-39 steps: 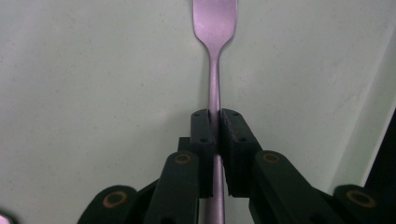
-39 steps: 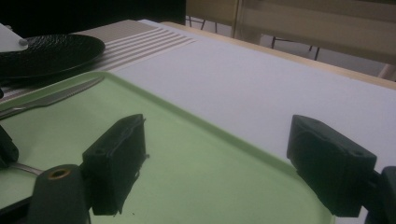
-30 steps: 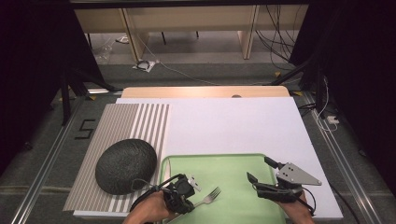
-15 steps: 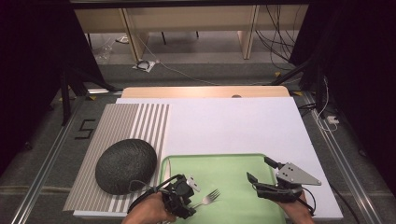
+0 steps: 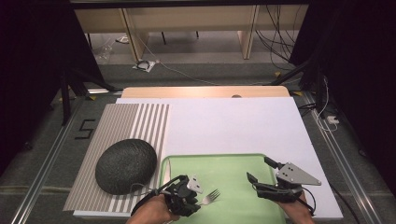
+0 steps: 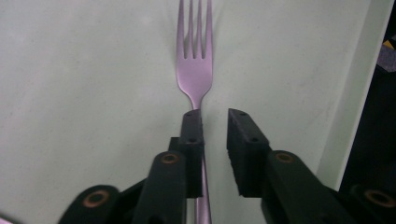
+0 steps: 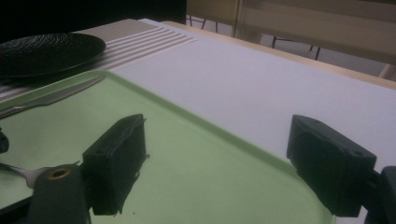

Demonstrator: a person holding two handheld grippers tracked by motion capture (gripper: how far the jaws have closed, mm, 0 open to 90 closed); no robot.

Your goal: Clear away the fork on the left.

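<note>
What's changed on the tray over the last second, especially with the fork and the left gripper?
Little has changed. The left gripper stays over the fork handle; its jaws have just been closing, with the handle against one jaw and a gap still showing to the other, so it is not clamped. The fork barely shifted on the green tray. The right gripper stays open in place, and the dark plate has not moved.
</note>
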